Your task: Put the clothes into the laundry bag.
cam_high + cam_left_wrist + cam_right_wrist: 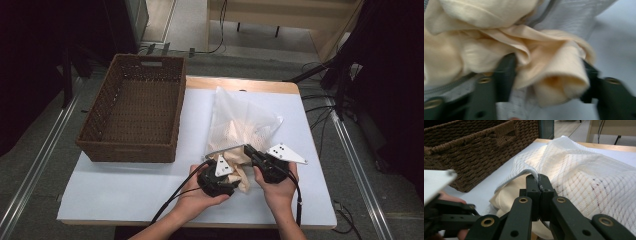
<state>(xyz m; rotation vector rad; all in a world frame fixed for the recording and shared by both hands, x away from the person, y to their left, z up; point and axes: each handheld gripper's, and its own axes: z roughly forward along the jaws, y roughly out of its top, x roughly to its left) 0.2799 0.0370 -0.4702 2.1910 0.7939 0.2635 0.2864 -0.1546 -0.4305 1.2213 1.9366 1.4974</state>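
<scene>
Cream cloth (529, 62) prob. half out of white mesh bag (245, 120).

On the worktop (150, 185), the basket (134, 107) sits at ten o'clock, the mesh bag (240, 122) just right of it, cloth (245, 182) at the bag's six o'clock.

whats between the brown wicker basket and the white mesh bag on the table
Nothing: in the high view, only a bare strip of white table separates the brown wicker basket from the white mesh laundry bag.
</scene>
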